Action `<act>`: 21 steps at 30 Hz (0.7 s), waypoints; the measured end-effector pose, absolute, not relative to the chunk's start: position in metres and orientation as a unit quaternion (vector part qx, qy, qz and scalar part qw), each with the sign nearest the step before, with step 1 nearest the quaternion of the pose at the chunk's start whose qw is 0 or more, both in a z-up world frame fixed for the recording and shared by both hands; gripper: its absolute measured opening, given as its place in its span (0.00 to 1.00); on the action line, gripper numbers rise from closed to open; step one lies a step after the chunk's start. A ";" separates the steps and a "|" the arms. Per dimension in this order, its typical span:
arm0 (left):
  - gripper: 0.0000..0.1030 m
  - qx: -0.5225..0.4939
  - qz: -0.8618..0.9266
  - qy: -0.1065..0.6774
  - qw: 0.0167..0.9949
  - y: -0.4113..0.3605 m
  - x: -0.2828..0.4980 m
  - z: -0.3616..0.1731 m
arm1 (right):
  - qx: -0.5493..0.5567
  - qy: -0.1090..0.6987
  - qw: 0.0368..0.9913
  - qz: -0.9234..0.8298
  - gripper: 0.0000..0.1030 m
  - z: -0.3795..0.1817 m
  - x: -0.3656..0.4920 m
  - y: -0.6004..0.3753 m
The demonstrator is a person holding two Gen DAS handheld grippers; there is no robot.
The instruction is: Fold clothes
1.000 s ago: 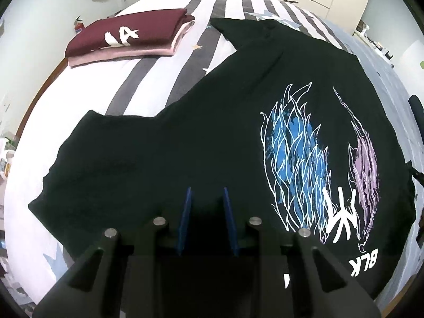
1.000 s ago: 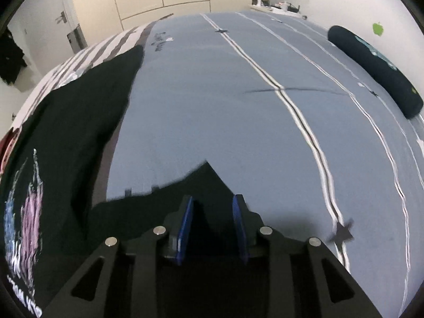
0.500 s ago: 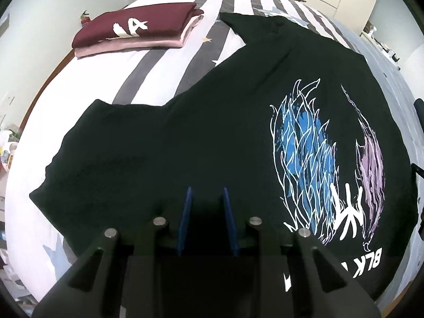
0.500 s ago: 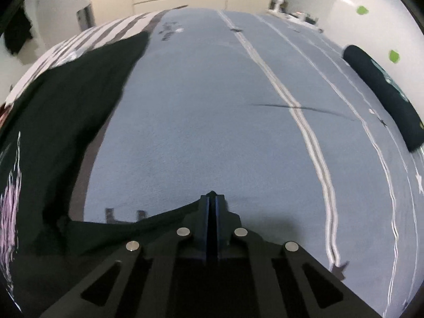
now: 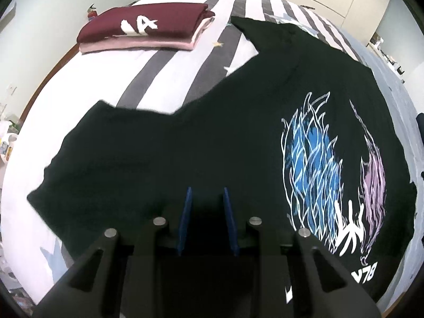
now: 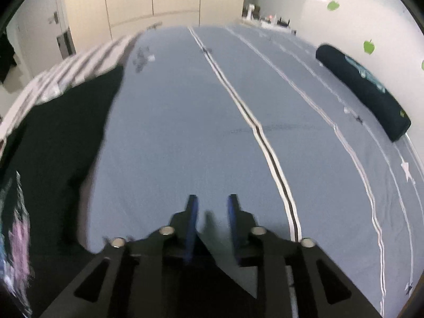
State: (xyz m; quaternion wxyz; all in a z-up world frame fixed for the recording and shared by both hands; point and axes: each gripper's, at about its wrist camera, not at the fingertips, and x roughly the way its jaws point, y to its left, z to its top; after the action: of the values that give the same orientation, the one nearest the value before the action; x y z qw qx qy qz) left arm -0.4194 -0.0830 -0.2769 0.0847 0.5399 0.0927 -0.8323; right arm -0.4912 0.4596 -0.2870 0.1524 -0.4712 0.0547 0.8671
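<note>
Fingers (image 5: 187, 206) of the left gripper (image 5: 206, 198) are spreading over the black T-shirt (image 5: 164, 148) lying flat across the bed (image 5: 164, 71); right gripper (image 6: 210, 206) fingers are gaping, holding nothing, at its edge.

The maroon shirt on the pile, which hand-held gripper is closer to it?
Left. The left hand-held gripper faces the maroon shirt across the black tee. The right hand-held gripper points over bare blue bedding; no pile in its view.

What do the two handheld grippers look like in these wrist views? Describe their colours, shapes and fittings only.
The left gripper and the right gripper look alike: each has two thin, flat blue fingers on a matte black angular body with triangular cut-outs and four round silver bolt heads. No cables, markings, hands or sleeves are visible.
</note>
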 end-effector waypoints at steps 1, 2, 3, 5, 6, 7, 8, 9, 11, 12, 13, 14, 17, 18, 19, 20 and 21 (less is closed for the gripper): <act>0.21 0.536 -0.835 0.095 0.081 -0.085 -0.425 -0.277 | -0.463 0.055 0.152 0.872 0.25 -0.279 -0.493 0.456; 0.22 0.532 -0.838 0.096 0.077 -0.088 -0.433 -0.277 | -0.464 0.056 0.145 0.872 0.26 -0.276 -0.497 0.448; 0.22 0.528 -0.840 0.098 0.074 -0.091 -0.442 -0.278 | -0.466 0.057 0.137 0.872 0.26 -0.274 -0.502 0.440; 0.27 0.521 -0.845 0.106 0.059 -0.095 -0.464 -0.279 | -0.471 0.055 0.125 0.872 0.26 -0.272 -0.515 0.421; 0.30 0.516 -0.848 0.107 0.052 -0.097 -0.477 -0.279 | -0.474 0.054 0.116 0.871 0.26 -0.274 -0.524 0.409; 0.32 0.509 -0.853 0.105 0.046 -0.098 -0.492 -0.278 | -0.477 0.053 0.107 0.871 0.26 -0.276 -0.533 0.397; 0.33 0.502 -0.858 0.103 0.040 -0.100 -0.508 -0.277 | -0.479 0.052 0.099 0.871 0.26 -0.277 -0.536 0.382; 0.34 0.495 -0.863 0.099 0.034 -0.101 -0.524 -0.276 | -0.481 0.053 0.086 0.871 0.26 -0.281 -0.543 0.368; 0.37 0.483 -0.870 0.101 0.020 -0.105 -0.557 -0.273 | -0.488 0.045 0.073 0.868 0.26 -0.289 -0.564 0.343; 0.39 0.478 -0.872 0.104 0.012 -0.106 -0.575 -0.272 | -0.491 0.043 0.070 0.867 0.26 -0.292 -0.575 0.333; 0.40 0.473 -0.875 0.104 0.007 -0.107 -0.595 -0.271 | -0.494 0.041 0.067 0.866 0.26 -0.295 -0.586 0.324; 0.42 0.470 -0.876 0.104 0.006 -0.108 -0.611 -0.272 | -0.497 0.043 0.069 0.864 0.29 -0.299 -0.598 0.317; 0.48 0.465 -0.879 0.108 0.011 -0.111 -0.653 -0.280 | -0.488 0.056 0.078 0.867 0.40 -0.306 -0.629 0.306; 0.48 0.463 -0.880 0.109 0.013 -0.112 -0.666 -0.283 | -0.483 0.059 0.082 0.870 0.41 -0.307 -0.637 0.304; 0.48 0.461 -0.880 0.110 0.015 -0.113 -0.680 -0.286 | -0.478 0.063 0.085 0.872 0.41 -0.309 -0.646 0.301; 0.48 0.460 -0.881 0.111 0.017 -0.114 -0.694 -0.288 | -0.475 0.065 0.088 0.873 0.41 -0.311 -0.651 0.302; 0.48 0.458 -0.882 0.112 0.018 -0.115 -0.708 -0.291 | -0.473 0.065 0.090 0.874 0.41 -0.314 -0.661 0.303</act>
State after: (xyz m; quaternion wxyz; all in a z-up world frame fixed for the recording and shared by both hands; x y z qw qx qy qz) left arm -0.7078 -0.1147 -0.2911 0.0184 0.4578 0.1117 -0.8818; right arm -0.6606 0.3034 -0.3139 0.0897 -0.4729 0.0648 0.8742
